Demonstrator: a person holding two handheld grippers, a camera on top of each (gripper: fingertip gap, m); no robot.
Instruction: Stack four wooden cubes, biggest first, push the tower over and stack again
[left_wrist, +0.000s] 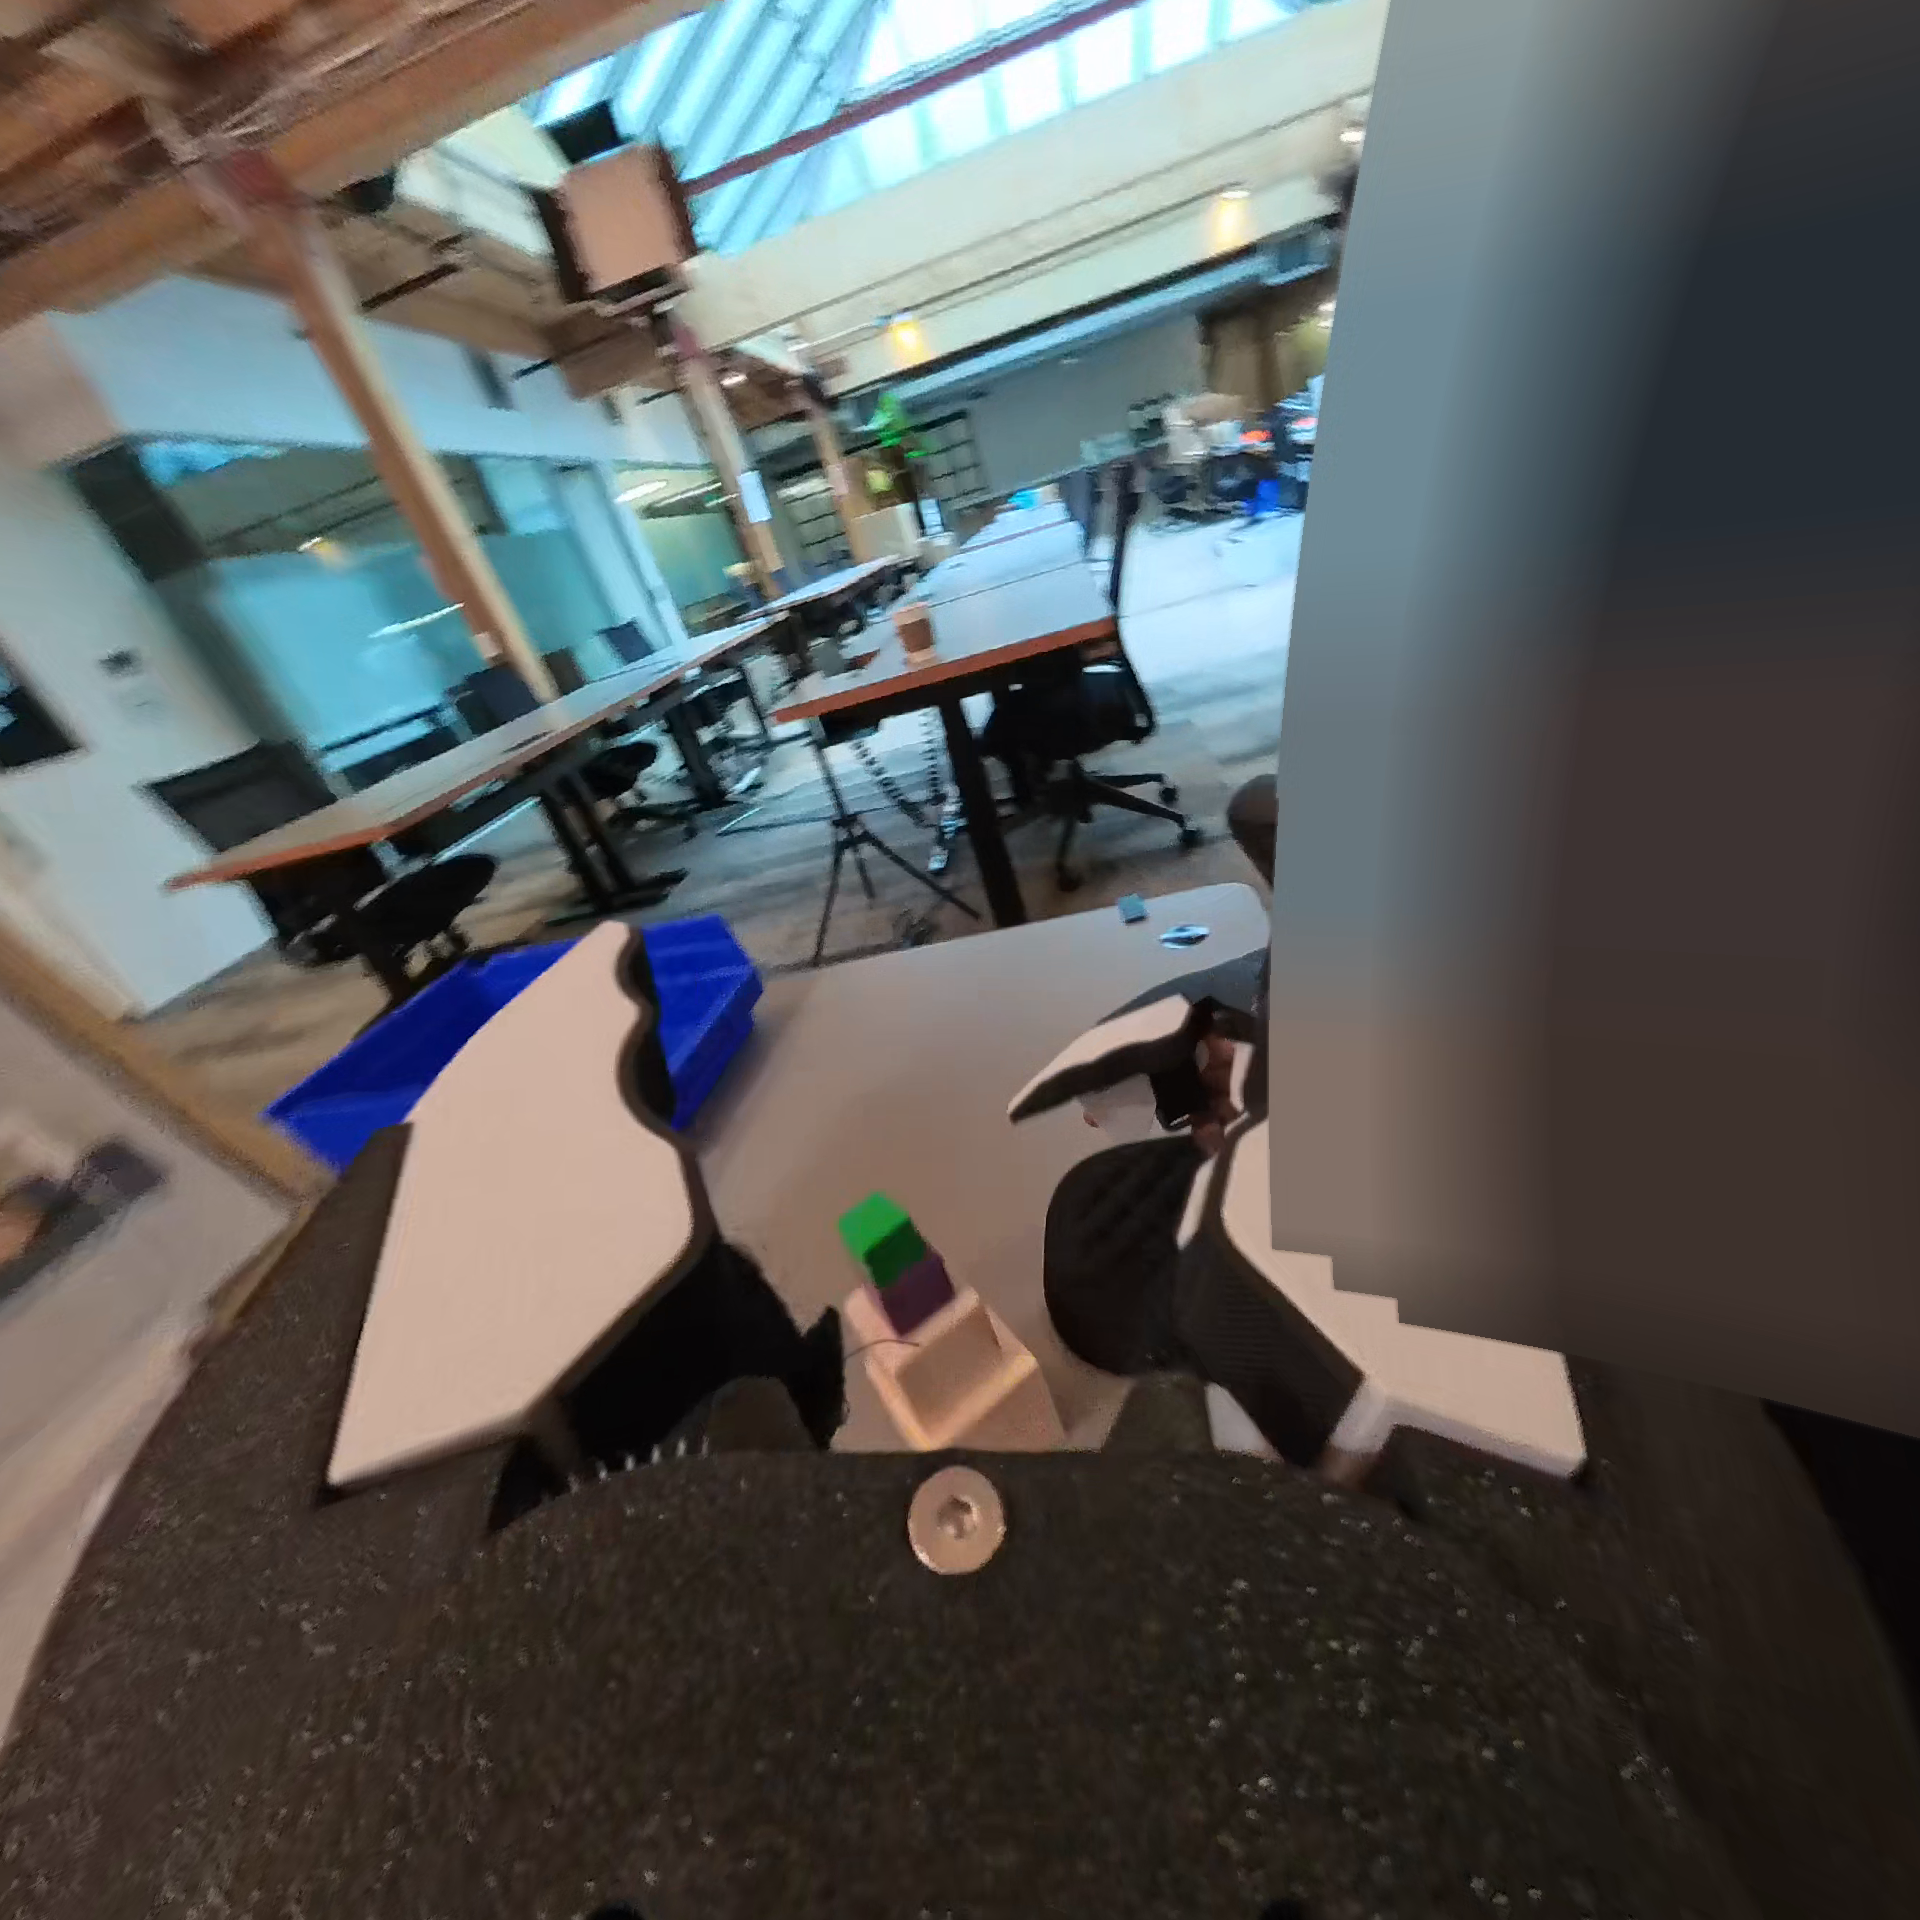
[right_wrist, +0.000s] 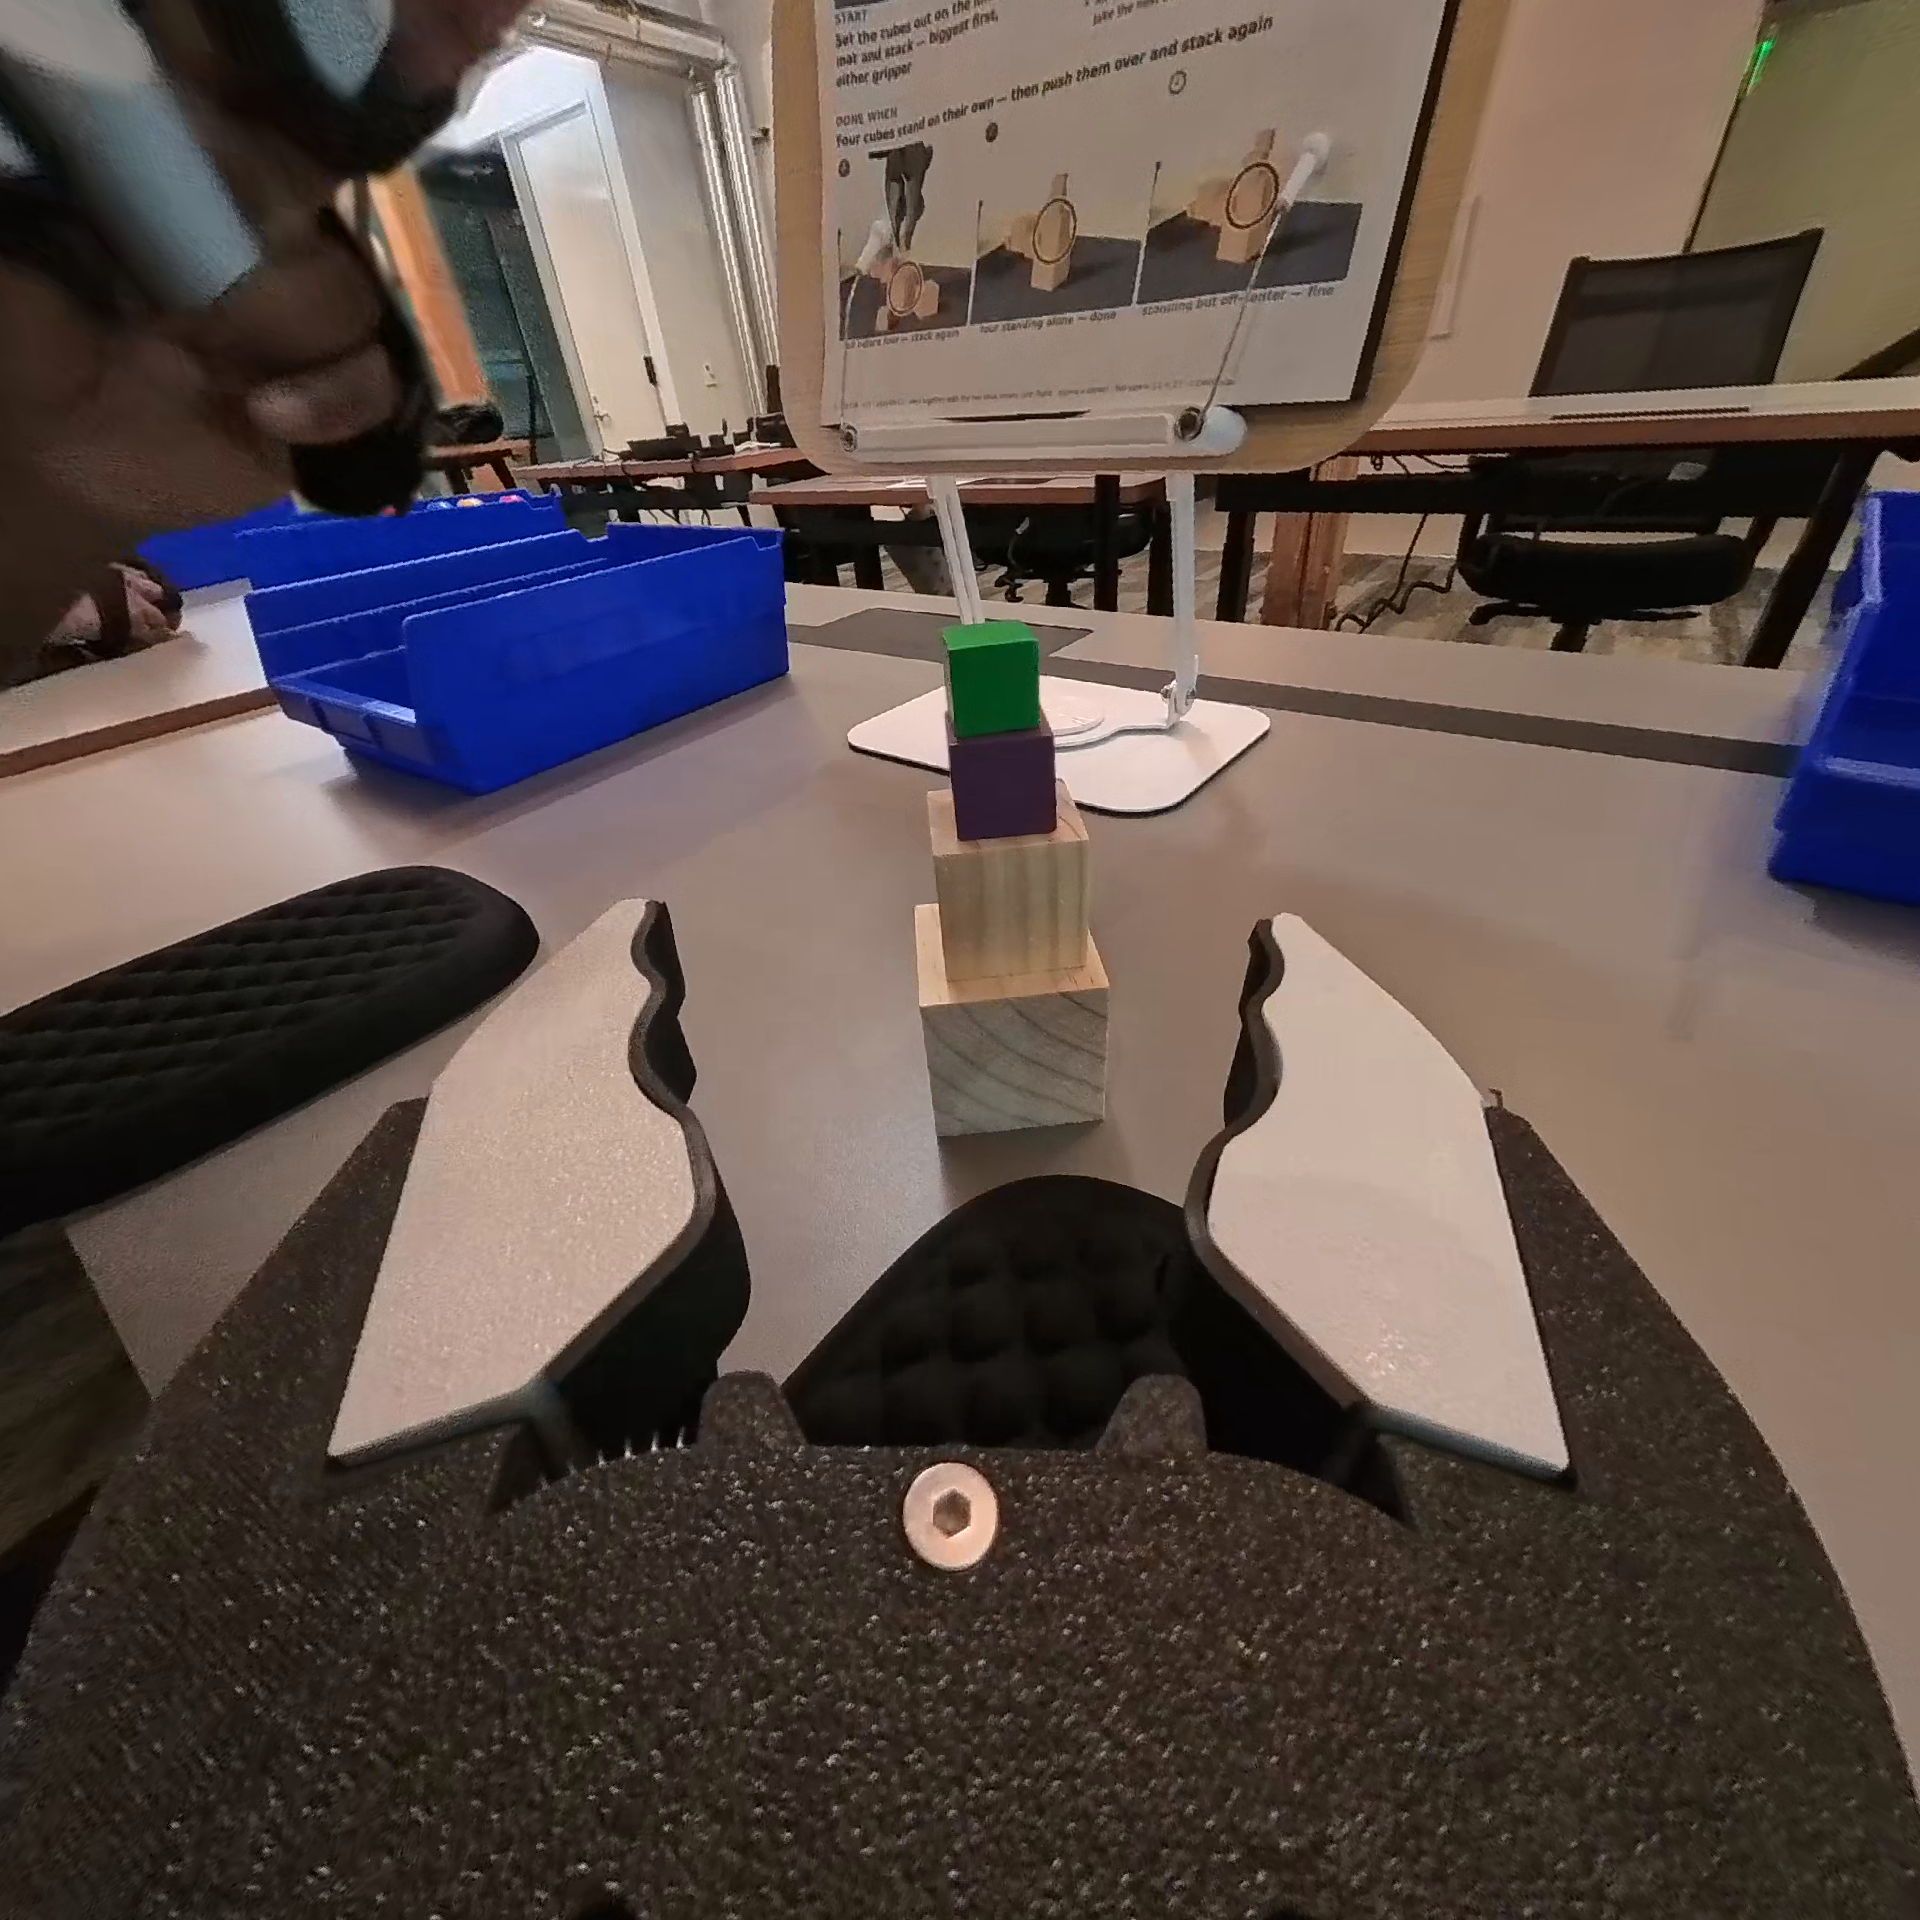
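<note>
Holding my right gripper (right_wrist: 961, 1023) spread wide and bare above the grey table (right_wrist: 1455, 1039), I had the block stack just ahead: large wooden cube (right_wrist: 1013, 1060), smaller wooden cube (right_wrist: 1010, 899), purple cube (right_wrist: 1003, 784), green cube (right_wrist: 990, 677). My left gripper (left_wrist: 935, 1039) hung open, high over them. Beyond stood a blue bin (right_wrist: 520, 665) and a stand's white base (right_wrist: 1174, 753).

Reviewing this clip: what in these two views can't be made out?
- Left gripper's right finger: left wrist view, covered by the grey mosaic patch.
- Lowest wooden cube: left wrist view, behind the gripper body.
- Contents of the blue bin: right wrist view, walls hide them.
- Hand: right wrist view, blurred.
</note>
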